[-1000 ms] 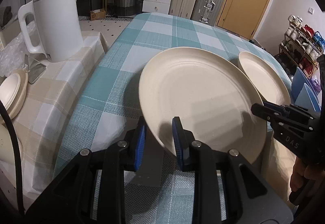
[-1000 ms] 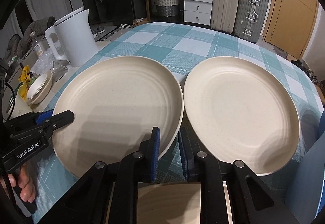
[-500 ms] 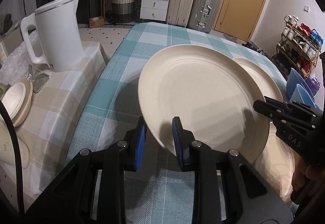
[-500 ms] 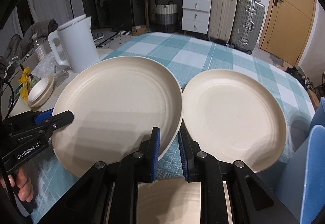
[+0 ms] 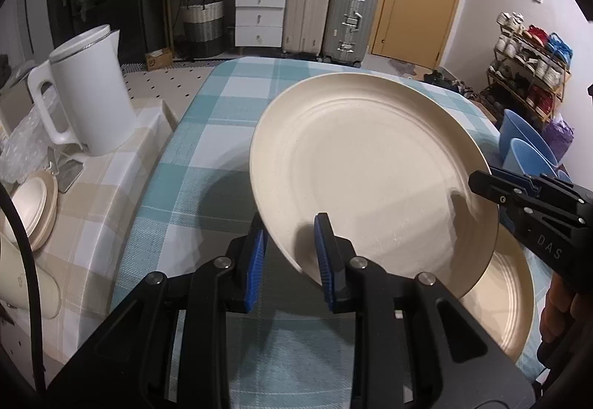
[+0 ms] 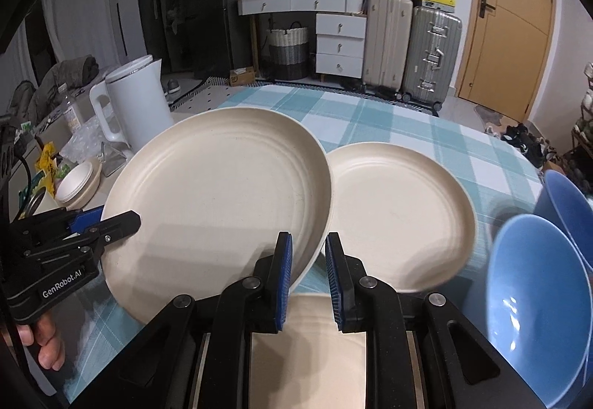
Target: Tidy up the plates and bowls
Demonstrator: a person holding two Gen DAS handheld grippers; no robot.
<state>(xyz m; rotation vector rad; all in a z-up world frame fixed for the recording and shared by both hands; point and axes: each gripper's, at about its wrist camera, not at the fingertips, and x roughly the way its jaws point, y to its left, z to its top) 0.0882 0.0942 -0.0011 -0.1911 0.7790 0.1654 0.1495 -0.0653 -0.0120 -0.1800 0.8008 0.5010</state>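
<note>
We are looking across a table [image 5: 207, 149] covered in a teal and white checked cloth, from two cameras mounted on our hand-held grippers. The biggest thing in view is a cream plate [image 5: 370, 168] that we hold lifted off the cloth and tilted, its shadow falling on the table beneath. Our left gripper [image 5: 289, 253] pinches the near left rim of this plate between its blue-padded fingers, and our right gripper [image 6: 307, 272] pinches the opposite rim, so the plate hangs between the two. A second cream plate [image 6: 400, 209] lies flat on the cloth just to the right of the raised one, and the raised plate's edge overlaps it from above. Next in size, two blue bowls [image 6: 537, 290] rest tilted at the right edge of the table, one partly behind the other. To the left, on a lower surface with a beige checked cloth, stands a white kettle [image 5: 89, 94]. Near it sit small cream dishes [image 6: 79, 183], stacked, beside the kettle's base.
</note>
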